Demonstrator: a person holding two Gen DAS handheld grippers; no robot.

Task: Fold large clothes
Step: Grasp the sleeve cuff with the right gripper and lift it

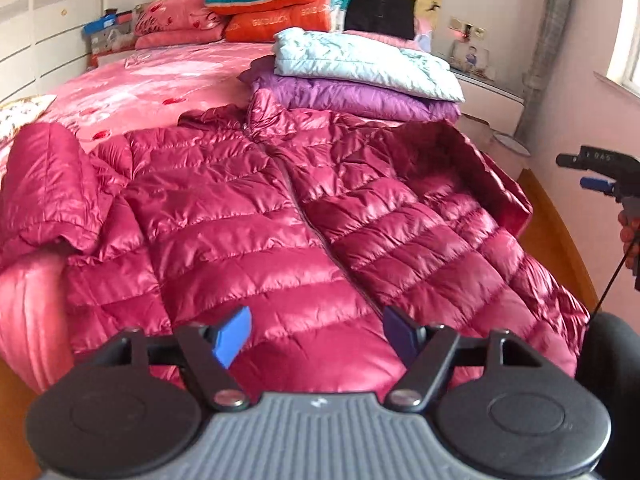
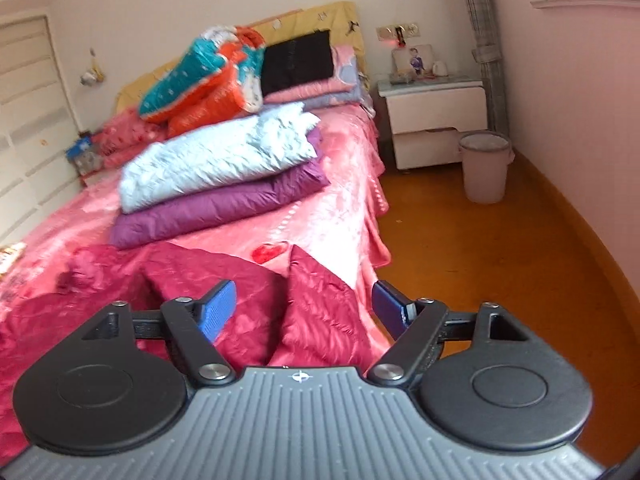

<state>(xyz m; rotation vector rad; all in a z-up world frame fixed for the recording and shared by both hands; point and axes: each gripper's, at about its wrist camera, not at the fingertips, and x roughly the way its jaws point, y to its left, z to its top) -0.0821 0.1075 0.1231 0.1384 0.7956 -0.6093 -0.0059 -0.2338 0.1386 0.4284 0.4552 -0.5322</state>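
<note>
Bare bed (image 1: pixel 132 80) surface lies open along the left edge; stacked folded jackets (image 2: pixel 216 176) block the right edge, pillows (image 1: pixel 276 0) the head; floor (image 2: pixel 480 264) beside stays clear.

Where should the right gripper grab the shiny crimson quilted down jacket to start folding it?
Probably the sleeve cuff of the shiny crimson quilted down jacket, coming in from the bed's floor side. That sleeve lies spread out near the mattress edge, its thin end standing slightly peaked between the open right gripper fingers, so the pads could likely pinch it without gathering the puffy body.
</note>
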